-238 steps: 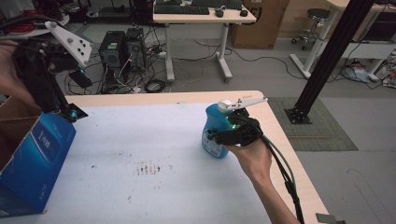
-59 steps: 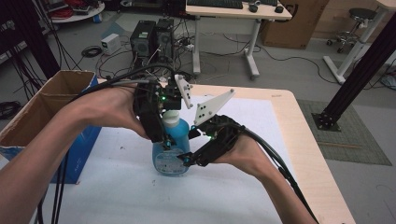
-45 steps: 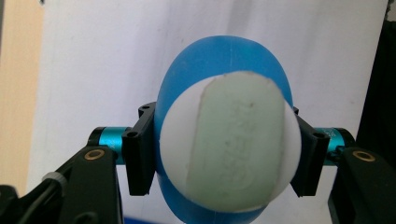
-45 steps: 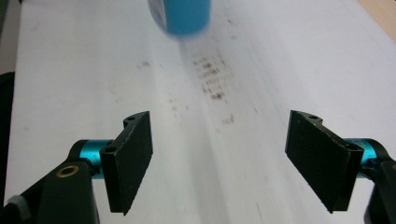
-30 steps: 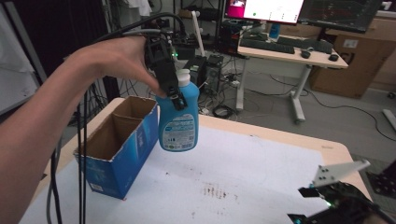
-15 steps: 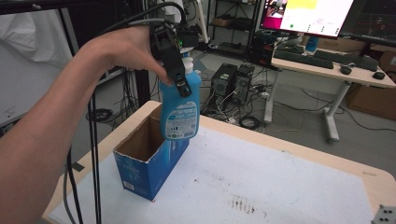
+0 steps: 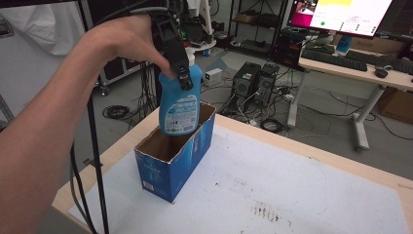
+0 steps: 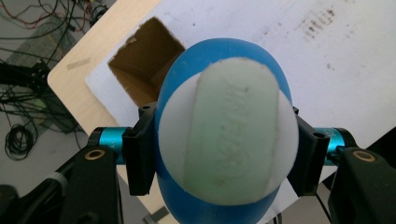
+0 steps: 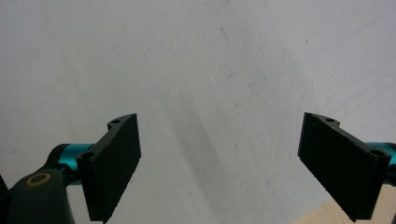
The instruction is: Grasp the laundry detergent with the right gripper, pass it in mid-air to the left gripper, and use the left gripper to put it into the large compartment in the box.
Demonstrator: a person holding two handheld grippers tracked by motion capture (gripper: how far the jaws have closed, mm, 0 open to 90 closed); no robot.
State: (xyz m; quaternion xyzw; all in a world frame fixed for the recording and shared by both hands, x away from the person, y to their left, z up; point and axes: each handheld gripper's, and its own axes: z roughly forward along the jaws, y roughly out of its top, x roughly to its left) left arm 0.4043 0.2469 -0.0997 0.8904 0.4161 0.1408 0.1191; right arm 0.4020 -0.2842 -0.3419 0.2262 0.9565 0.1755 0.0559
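Hanging upright over the open blue cardboard box (image 7: pixel 170 163), the blue plastic bottle (image 7: pixel 179 105) sits clamped in the left gripper (image 7: pixel 181 73); its label is unreadable.

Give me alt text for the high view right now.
The left gripper, shut on a blue bottle, holds it upright over the open blue cardboard box near the table's left edge. Desks and computers stand behind.
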